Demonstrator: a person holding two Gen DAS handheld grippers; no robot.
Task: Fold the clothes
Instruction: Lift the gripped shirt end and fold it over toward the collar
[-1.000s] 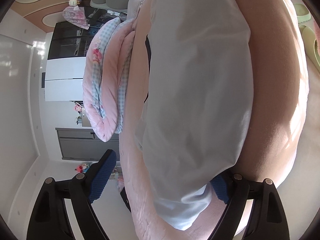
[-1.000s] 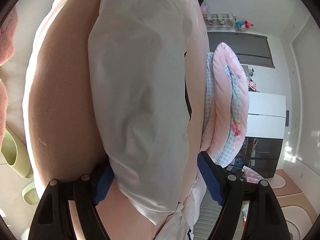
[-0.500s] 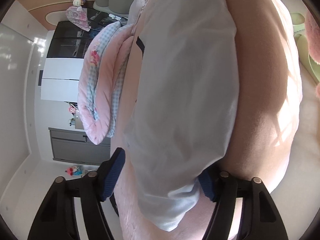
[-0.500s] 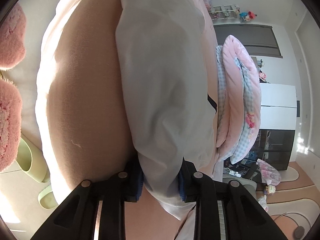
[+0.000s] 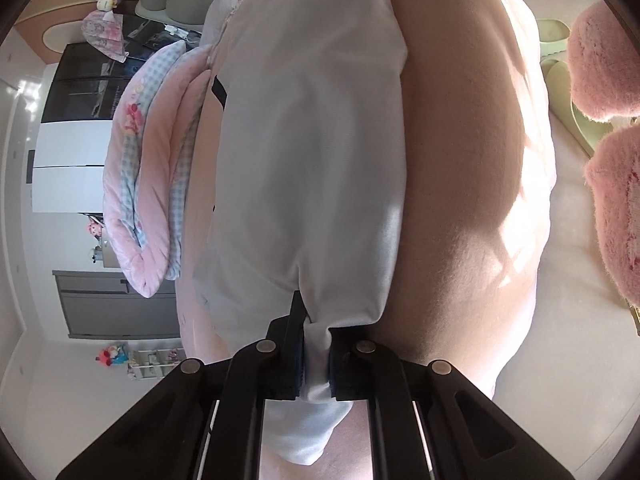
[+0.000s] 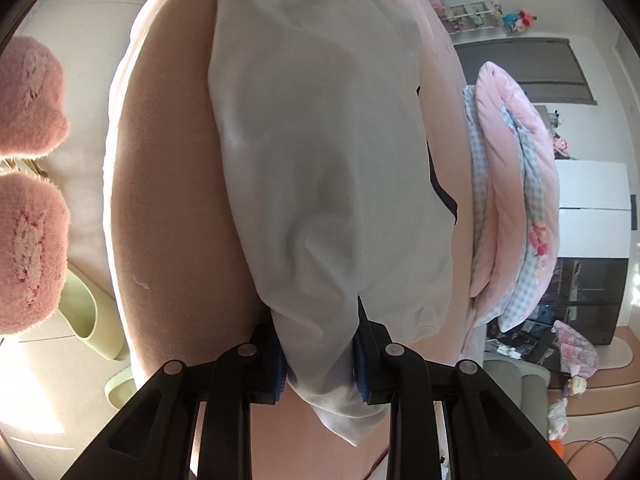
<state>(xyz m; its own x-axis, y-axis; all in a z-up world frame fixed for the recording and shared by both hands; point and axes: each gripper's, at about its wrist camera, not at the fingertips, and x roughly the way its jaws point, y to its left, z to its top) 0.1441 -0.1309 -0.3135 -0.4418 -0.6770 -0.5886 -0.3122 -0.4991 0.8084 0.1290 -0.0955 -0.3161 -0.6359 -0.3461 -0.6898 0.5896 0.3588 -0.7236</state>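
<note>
A pale blue-white garment lies stretched along a pink bed cover. My left gripper is shut on one end of the garment, its blue pads pinching a bunched fold. In the right wrist view the same garment runs away from me, and my right gripper is shut on its other end, cloth squeezed between the blue pads. A dark strap or trim shows at the garment's far edge.
A folded pink and blue checked quilt lies on the bed beyond the garment. Fluffy pink slippers and pale green slippers sit on the floor by the bed. A white and black cabinet stands behind.
Both grippers have closed on the garment's ends: the right one clamped first, half a second ago, then the left. Both moved forward onto the cloth.
</note>
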